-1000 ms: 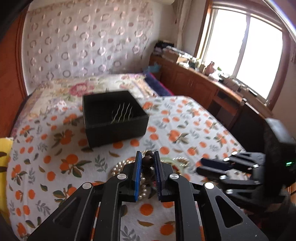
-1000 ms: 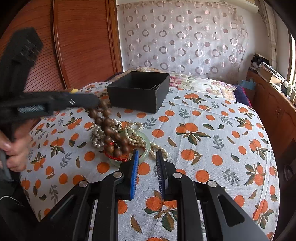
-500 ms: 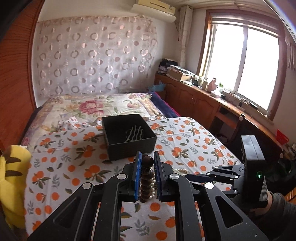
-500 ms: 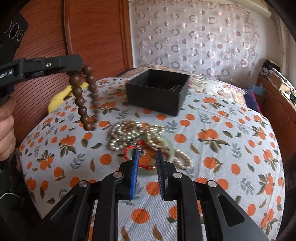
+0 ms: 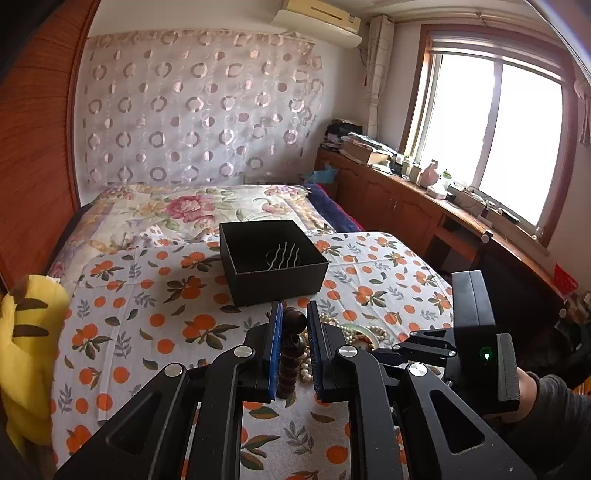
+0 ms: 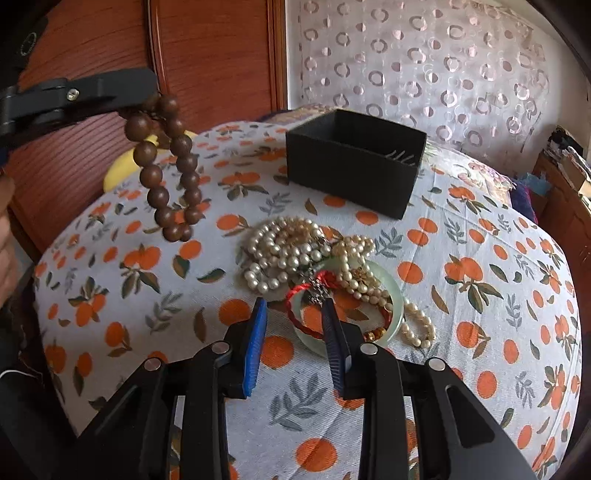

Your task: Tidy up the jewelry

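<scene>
From the left wrist, the left gripper (image 5: 294, 325) pinches a dangling wooden bead bracelet (image 5: 291, 347) near the black box (image 5: 273, 258); from the right wrist, the right gripper (image 6: 293, 326), empty, is opening above a pearl pile (image 6: 288, 254) and red cord (image 6: 306, 295) on the bedspread (image 6: 480, 314).

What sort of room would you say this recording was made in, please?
Most likely a home bedroom. A bed with a floral quilt fills the middle, a white wall-mounted air conditioner hangs above a sheer circle-patterned curtain, and a cluttered wooden sideboard runs under the bright window.
</scene>
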Tool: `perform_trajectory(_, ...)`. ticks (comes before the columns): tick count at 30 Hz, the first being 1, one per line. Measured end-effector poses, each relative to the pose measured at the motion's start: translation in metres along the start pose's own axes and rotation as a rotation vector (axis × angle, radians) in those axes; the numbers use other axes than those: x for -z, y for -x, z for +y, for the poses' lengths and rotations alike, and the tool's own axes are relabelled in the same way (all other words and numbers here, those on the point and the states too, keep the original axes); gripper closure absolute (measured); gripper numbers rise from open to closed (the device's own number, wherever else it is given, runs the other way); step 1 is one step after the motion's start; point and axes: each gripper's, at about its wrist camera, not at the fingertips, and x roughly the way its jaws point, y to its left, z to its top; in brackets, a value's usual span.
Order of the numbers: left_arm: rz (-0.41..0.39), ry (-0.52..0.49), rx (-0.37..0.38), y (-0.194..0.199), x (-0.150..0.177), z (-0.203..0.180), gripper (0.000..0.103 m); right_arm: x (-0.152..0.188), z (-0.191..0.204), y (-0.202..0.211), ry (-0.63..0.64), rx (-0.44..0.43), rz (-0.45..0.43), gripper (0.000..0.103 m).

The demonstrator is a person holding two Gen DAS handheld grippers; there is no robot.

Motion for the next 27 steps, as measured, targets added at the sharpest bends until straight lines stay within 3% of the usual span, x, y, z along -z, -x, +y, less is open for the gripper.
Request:
perform_trajectory(3,0.002,0.0,0.002,0.0,0.002,0.0,0.091,0.001,-0.002,0.002,0.003,-0.004,0.002,0.094)
perform_trajectory(5,0.006,0.0,0.003,-0.002,0.003,0.0,0.091,0.001,-0.004,0.005,-0.007,-0.029,-0.006,0.099)
perform_trajectory(27,0.003,-0.015,-0.006,-0.015,-0.012,0.005,0.091,-0.054,-0.032,0.081,0.014,0.031,-0.206,0.1)
